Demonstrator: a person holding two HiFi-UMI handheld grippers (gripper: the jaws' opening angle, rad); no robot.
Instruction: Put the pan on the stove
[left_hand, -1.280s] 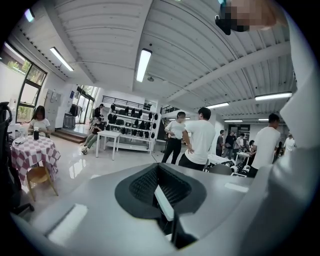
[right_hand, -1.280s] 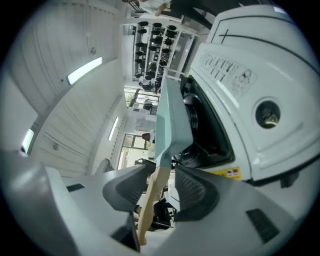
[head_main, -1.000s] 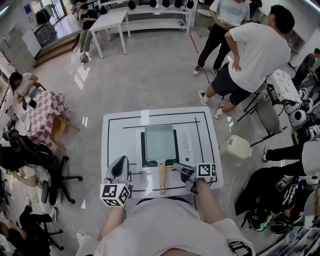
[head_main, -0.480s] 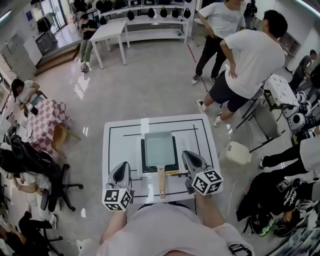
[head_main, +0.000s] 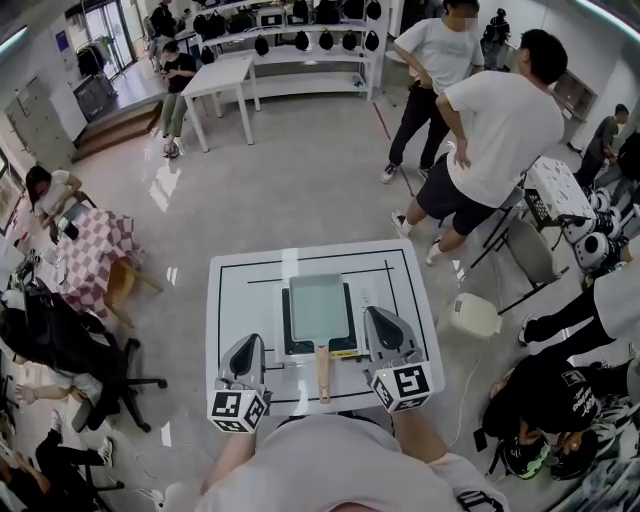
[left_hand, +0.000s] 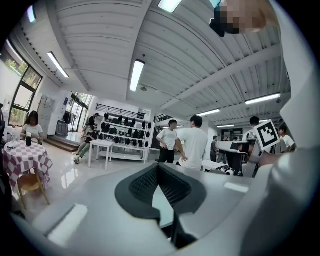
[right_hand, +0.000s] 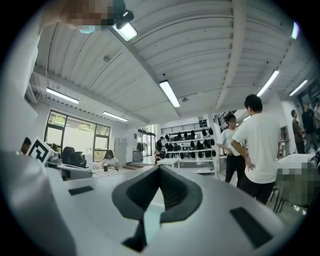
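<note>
noting the pan (head_main: 318, 305) sits on the stove (head_main: 300, 347), near the middle of the white desk (head_main: 235, 290). it is a rectangular pan and covers most of the black cooktop, so only a dark rim shows around it. its wooden handle (head_main: 322, 372) points back toward the person, past the stove's near edge and over the desk.

left tool (head_main: 245, 345): jaws together, nothing between the pads. it is held up off the desk, just left of the handle and not touching it. its own view looks out across the room, not down at the pan.

right tool (head_main: 380, 320): jaws shut too, pads meeting at the tip, empty. it is raised just right of the stove, clear of the pan and the handle.

progress: placing looks done. the pan rests on the stove and neither tool grips it. little seems left beyond pulling the tools away.

caveat: the head view is steep and wide-angled, so i can't confirm the pan lies flat or square on the burner, though it looks roughly centred.

bystanders stand well beyond the desk, apart from the work.
</note>
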